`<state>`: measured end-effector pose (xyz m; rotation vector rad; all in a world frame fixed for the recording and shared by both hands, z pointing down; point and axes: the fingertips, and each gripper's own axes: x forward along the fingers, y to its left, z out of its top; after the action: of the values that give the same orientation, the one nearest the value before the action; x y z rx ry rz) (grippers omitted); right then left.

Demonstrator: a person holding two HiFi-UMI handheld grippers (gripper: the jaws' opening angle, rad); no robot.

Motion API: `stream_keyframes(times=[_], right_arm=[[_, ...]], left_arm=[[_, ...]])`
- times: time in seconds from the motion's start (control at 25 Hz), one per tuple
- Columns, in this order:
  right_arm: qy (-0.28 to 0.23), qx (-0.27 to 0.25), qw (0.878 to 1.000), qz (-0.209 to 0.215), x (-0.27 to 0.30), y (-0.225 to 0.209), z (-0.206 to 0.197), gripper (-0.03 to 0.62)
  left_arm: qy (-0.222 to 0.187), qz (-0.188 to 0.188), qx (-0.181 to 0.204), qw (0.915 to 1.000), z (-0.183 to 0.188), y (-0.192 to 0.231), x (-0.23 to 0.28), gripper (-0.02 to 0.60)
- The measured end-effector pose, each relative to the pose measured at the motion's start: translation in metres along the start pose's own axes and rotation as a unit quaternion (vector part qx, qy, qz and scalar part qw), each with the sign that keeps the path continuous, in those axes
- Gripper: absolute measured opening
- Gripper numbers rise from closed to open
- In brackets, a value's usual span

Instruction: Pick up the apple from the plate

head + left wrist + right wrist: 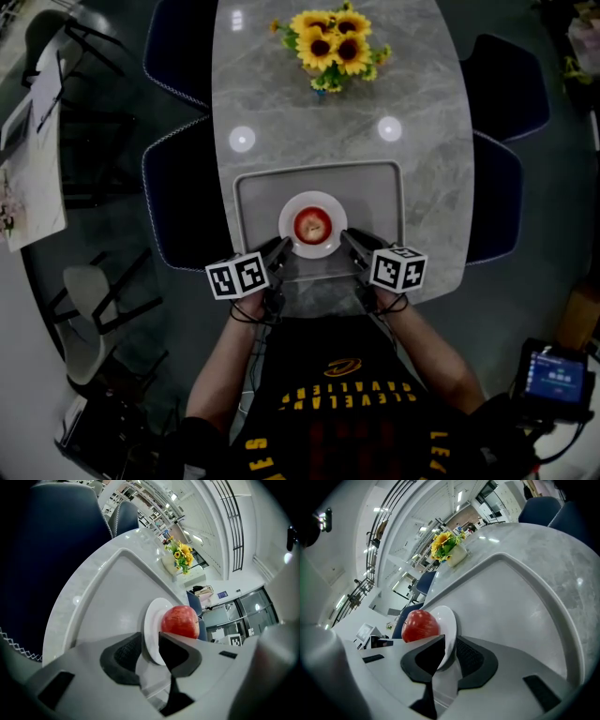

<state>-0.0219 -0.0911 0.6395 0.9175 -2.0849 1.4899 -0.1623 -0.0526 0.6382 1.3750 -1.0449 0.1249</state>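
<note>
A red apple (312,224) lies on a small white plate (313,251), which rests on a grey tray (253,202) on the marble table. In the head view my left gripper (284,247) reaches the plate's near-left rim and my right gripper (347,240) its near-right rim. Seen from the left gripper view, the left gripper (150,644) holds the plate (152,620) rim between its jaws, the apple (180,621) just beyond. The right gripper view shows my right gripper (450,651) shut the same way on the plate (448,623), with the apple (420,625) behind it. Neither gripper touches the apple.
A vase of sunflowers (330,47) stands at the table's far end. Dark blue chairs (183,202) flank the table on the left, with more chairs (497,197) on the right. The tray's raised rim (562,620) surrounds the plate. A person's arms and dark apron fill the near foreground.
</note>
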Motion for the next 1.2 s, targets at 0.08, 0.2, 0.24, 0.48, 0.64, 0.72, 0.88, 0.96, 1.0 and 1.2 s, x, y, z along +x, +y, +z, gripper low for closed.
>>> stream_keyframes(times=[0.08,0.2,0.24,0.48,0.64,0.72,0.88,0.96,1.0,1.2], right_arm=[[0.0,0.011,1.0,0.001,0.0006,0.0004,0.0,0.075],[-0.003,0.03,1.0,0.005,0.0025,0.0014,0.002,0.075],[-0.004,0.037,0.999,0.006,0.0033,0.002,0.0031,0.075],[0.0,0.062,0.998,0.01,0.0091,0.0028,0.0029,0.075],[0.002,0.077,0.997,0.018,0.0094,0.0034,0.0023,0.075],[0.002,0.081,0.996,0.021,0.0094,0.0035,0.003,0.075],[-0.001,0.097,0.995,0.023,0.01,0.0005,0.0038,0.043],[-0.004,0.107,0.994,0.028,0.009,0.0015,0.0036,0.041],[-0.005,0.11,0.993,0.031,0.0082,0.0026,0.0034,0.041],[-0.012,0.115,0.993,0.037,0.0051,0.0048,0.0033,0.041]], left_arm=[[0.0,-0.005,-0.007,1.0,0.0001,-0.0006,-0.0005,0.117],[-0.003,-0.014,-0.022,0.9997,0.0004,-0.0009,0.0002,0.117],[-0.003,-0.016,-0.025,0.9995,0.0005,-0.0011,0.0007,0.117],[0.006,-0.029,-0.042,0.9987,0.0002,-0.0036,0.006,0.115],[0.006,-0.018,-0.06,0.998,-0.0002,0.0028,0.0068,0.053],[0.006,-0.018,-0.065,0.9977,0.0005,0.0035,0.0072,0.038],[0.008,-0.017,-0.063,0.9979,0.0021,0.0033,0.0079,0.038],[0.007,-0.016,-0.063,0.9979,0.0023,0.0028,0.0061,0.038],[0.006,-0.017,-0.063,0.9979,0.0025,0.0021,0.0049,0.038],[0.004,-0.02,-0.059,0.998,0.0037,-0.0005,0.0032,0.038]])
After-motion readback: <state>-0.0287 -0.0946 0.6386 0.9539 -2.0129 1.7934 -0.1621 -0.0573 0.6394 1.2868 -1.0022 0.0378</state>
